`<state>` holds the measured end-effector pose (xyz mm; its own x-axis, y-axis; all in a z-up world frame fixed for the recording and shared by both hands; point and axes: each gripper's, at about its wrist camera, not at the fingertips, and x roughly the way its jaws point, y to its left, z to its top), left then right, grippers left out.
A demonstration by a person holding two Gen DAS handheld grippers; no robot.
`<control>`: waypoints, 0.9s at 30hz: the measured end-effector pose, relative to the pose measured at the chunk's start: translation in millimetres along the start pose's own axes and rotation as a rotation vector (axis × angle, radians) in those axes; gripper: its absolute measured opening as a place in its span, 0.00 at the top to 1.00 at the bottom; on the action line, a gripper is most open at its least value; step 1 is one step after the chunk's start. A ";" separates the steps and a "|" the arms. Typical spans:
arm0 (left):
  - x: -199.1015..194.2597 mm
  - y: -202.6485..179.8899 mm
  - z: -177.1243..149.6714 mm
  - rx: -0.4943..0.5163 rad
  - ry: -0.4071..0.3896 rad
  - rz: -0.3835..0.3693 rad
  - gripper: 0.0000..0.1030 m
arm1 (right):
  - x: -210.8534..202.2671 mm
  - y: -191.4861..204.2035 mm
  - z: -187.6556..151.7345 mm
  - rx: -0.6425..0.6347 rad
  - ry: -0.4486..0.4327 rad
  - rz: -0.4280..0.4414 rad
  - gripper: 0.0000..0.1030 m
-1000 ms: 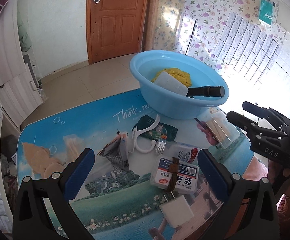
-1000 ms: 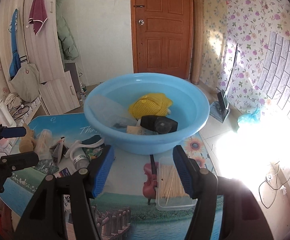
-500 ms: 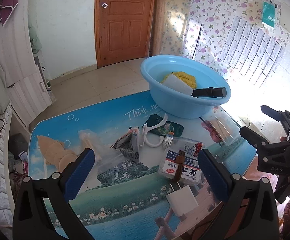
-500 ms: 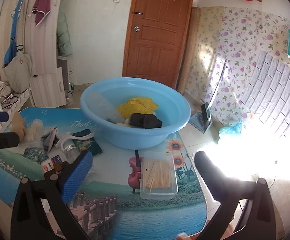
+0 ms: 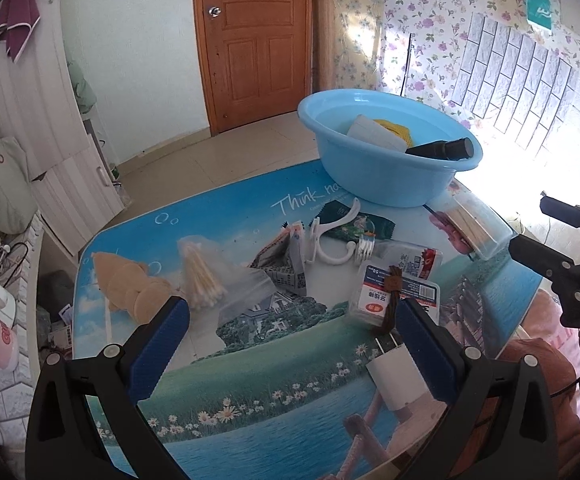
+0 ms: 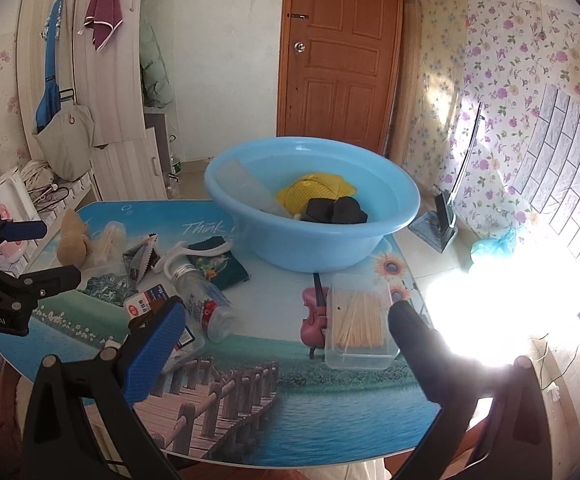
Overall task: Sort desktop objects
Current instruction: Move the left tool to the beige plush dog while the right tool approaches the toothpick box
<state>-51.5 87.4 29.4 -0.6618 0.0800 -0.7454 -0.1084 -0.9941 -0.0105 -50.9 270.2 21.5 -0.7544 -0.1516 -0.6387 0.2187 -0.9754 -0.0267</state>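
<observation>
A light blue basin (image 6: pixel 314 240) (image 5: pixel 386 176) stands at the table's far side and holds a yellow mesh pouch (image 6: pixel 316 192), a black torch (image 5: pixel 446 148) and a pale flat box. In front of it lie a clear box of toothpicks (image 6: pixel 360 320), an empty plastic bottle (image 6: pixel 205 300), a white hook (image 5: pixel 330 240), a labelled clear box (image 5: pixel 394 296), a bag of cotton swabs (image 5: pixel 205 276) and a white charger (image 5: pixel 394 376). My right gripper (image 6: pixel 285 344) is open above the table's near edge, with nothing in it. My left gripper (image 5: pixel 294 344) is open over the near left, empty too.
A tan plush toy (image 5: pixel 129 284) lies at the table's left end, with foil sachets (image 5: pixel 285 264) and a dark green packet (image 6: pixel 217 264) mid-table. A wooden door (image 6: pixel 342 52) and wardrobe stand behind. Strong sunlight whites out the floor at the right.
My right gripper's jaws have spread from half open to wide, and it has drawn back from the basin. The left gripper has pulled back too, so more of the table's left end shows.
</observation>
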 end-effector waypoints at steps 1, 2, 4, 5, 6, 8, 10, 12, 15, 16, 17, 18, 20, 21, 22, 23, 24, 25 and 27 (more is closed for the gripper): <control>0.2 1.3 -3.0 0.002 0.000 0.006 0.00 | 1.3 -0.5 -1.4 0.009 0.005 0.002 0.00; 0.7 2.8 -5.5 0.004 -0.001 0.020 0.00 | 2.3 -1.1 -3.1 0.018 0.010 0.005 0.00; 3.0 8.1 -10.8 0.000 0.003 0.045 0.00 | 3.9 -1.8 -5.4 0.030 0.021 0.009 0.00; 4.6 11.7 -13.2 -0.008 0.010 0.048 0.00 | 4.6 -2.6 -7.2 0.034 0.025 0.009 0.00; 6.1 15.6 -15.2 -0.018 0.017 0.048 0.00 | 4.9 -3.2 -9.1 0.035 0.027 0.007 0.00; 8.4 23.6 -19.3 -0.040 0.030 0.037 0.00 | 5.9 -5.0 -13.1 0.037 0.035 0.001 0.00; 10.3 31.0 -22.7 -0.067 0.042 0.017 0.00 | 7.8 -7.1 -16.3 0.043 0.049 0.000 0.00; 11.8 37.6 -25.7 -0.093 0.046 0.007 0.00 | 10.9 -8.6 -19.8 0.052 0.065 0.002 0.00; 14.2 44.0 -30.2 -0.105 0.047 0.000 0.00 | 14.6 -10.7 -22.8 0.062 0.080 -0.002 0.00; 15.3 46.2 -31.5 -0.108 0.047 -0.002 0.00 | 15.3 -11.7 -23.3 0.066 0.081 -0.004 0.00; 15.7 48.6 -32.1 -0.111 0.046 -0.001 0.00 | 15.3 -13.8 -23.3 0.070 0.081 -0.005 0.00; 16.6 51.5 -32.8 -0.114 0.047 0.003 0.00 | 15.8 -15.0 -22.8 0.074 0.081 -0.007 0.00; 18.9 57.7 -33.2 -0.111 0.048 0.015 0.00 | 16.4 -18.3 -23.3 0.081 0.083 -0.017 0.00; 20.0 61.3 -33.2 -0.109 0.048 0.020 0.00 | 17.0 -20.4 -23.5 0.085 0.086 -0.025 0.00; 20.6 65.7 -32.6 -0.112 0.048 0.026 0.00 | 17.5 -22.4 -23.6 0.090 0.088 -0.032 0.00; 20.7 71.4 -32.3 -0.119 0.046 0.031 0.00 | 18.2 -24.3 -23.7 0.096 0.089 -0.039 0.00; 20.7 77.0 -31.3 -0.130 0.043 0.033 0.00 | 18.5 -26.5 -23.9 0.102 0.089 -0.043 0.00; 20.7 83.3 -30.0 -0.143 0.039 0.033 0.00 | 19.0 -28.5 -24.2 0.108 0.089 -0.046 0.00; 21.3 94.8 -26.3 -0.167 0.032 0.039 0.00 | 20.5 -32.4 -24.4 0.114 0.091 -0.057 0.00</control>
<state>-56.4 -7.0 -5.0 -0.6391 0.0415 -0.7680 0.0437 -0.9950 -0.0901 -58.3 302.5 -9.5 -0.7031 -0.0854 -0.7059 0.1017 -0.9946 0.0190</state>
